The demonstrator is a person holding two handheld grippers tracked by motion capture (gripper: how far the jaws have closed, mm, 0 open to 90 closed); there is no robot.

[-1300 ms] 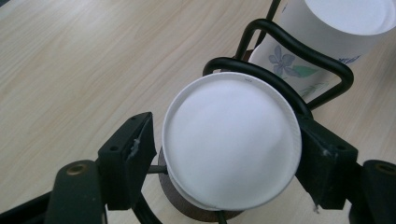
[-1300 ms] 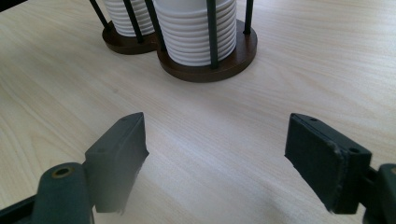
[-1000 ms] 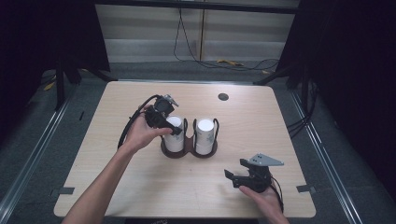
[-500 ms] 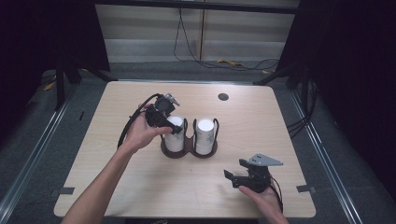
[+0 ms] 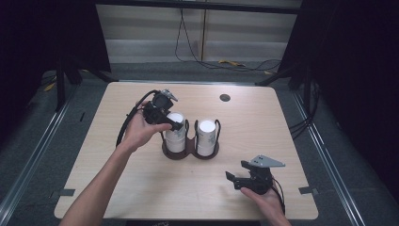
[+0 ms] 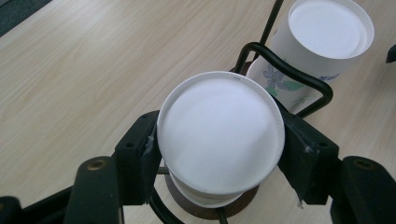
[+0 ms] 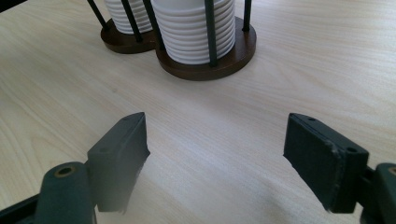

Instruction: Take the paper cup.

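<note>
Two stacks of white paper cups stand upside down in a black wire holder (image 5: 188, 153) with brown round bases. My left gripper (image 5: 175, 123) reaches over the left stack from the left. Its jaws have just been closing, and its pads now press both sides of the top cup (image 6: 219, 126). In the left gripper view the gripper (image 6: 219, 156) holds this cup at its upper end, with the right stack (image 6: 327, 32) behind it. My right gripper (image 5: 236, 170) rests near the table's front right, open, with bare wood between its jaws (image 7: 219, 149). It faces the holder's base (image 7: 210, 60).
The wooden table (image 5: 282, 132) has a dark round grommet (image 5: 225, 97) at the back, right of centre. A black cable (image 5: 129, 122) loops from the left gripper over the table's left part. Dark floor and metal rails surround the table.
The left gripper has drawn in slightly on the top cup of the left stack. The right hand and its gripper have stayed where they were.
</note>
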